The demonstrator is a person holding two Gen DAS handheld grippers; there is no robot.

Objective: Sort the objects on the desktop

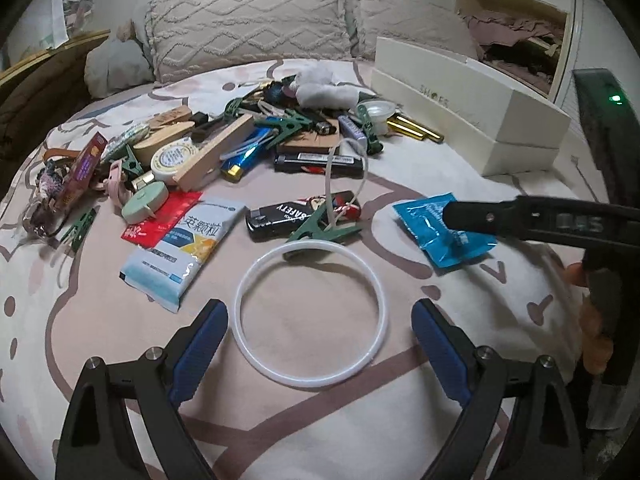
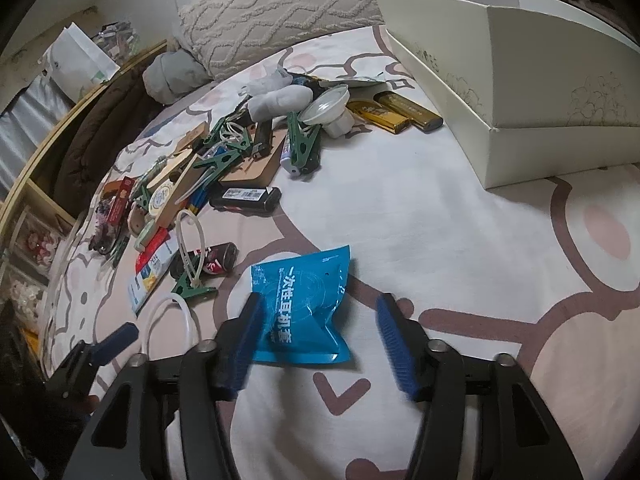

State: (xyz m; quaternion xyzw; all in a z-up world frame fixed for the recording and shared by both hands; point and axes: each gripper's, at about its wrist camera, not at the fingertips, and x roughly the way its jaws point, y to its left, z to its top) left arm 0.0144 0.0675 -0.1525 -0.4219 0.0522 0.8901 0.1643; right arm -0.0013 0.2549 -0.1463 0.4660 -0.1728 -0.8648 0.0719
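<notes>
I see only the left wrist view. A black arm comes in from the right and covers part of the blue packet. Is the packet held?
Observer: No. In the right wrist view the right gripper is open; the blue packet lies flat on the bedsheet, and the right pad does not touch it.
Operator: What is printed on the packet?
Observer: White Chinese characters run along its face.
Operator: Is the white box open on top?
Observer: Yes, the right view shows the white box has no lid; I cannot see its contents.
</notes>
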